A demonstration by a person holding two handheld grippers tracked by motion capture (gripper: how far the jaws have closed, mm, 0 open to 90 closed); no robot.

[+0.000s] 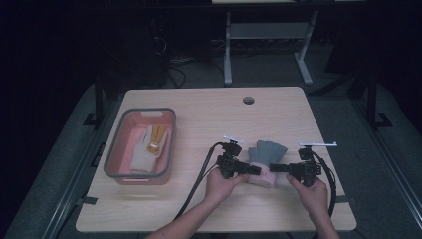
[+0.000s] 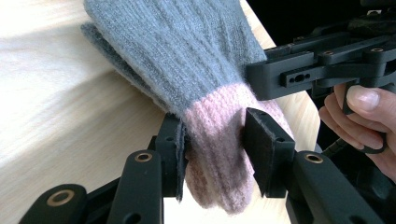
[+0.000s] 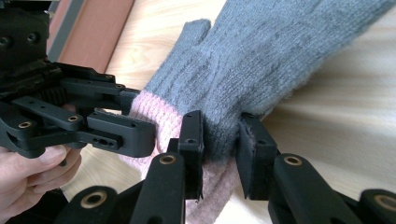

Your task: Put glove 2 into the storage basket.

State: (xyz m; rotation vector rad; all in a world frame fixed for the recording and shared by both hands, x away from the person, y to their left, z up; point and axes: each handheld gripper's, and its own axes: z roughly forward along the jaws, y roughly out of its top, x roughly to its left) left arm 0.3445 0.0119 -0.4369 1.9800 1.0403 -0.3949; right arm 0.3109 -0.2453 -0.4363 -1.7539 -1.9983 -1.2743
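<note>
Two hand-held claws grip a knitted grey glove with a pink cuff (image 1: pixel 266 160) from opposite sides over a light wooden table (image 1: pixel 199 204). The left claw (image 1: pixel 255 170) is clamped narrow on the pink cuff, its pads (image 2: pixel 264 140) pressing the ribbed knit on both sides, with the grey fingers fanning out beyond its tips. The right claw (image 1: pixel 273 168) pinches the same glove where grey meets pink, its pads (image 3: pixel 192 135) squeezing the fabric into a fold; the left claw sits just beside it on the cuff. Seen from above, the glove hangs between the two claws, its grey fingers pointing away from the person's hands. Well off to the far side of the left claw stands a pink basket with a grey rim (image 1: pixel 115 149), holding a pale work glove (image 1: pixel 142 152) with yellow parts.
</note>
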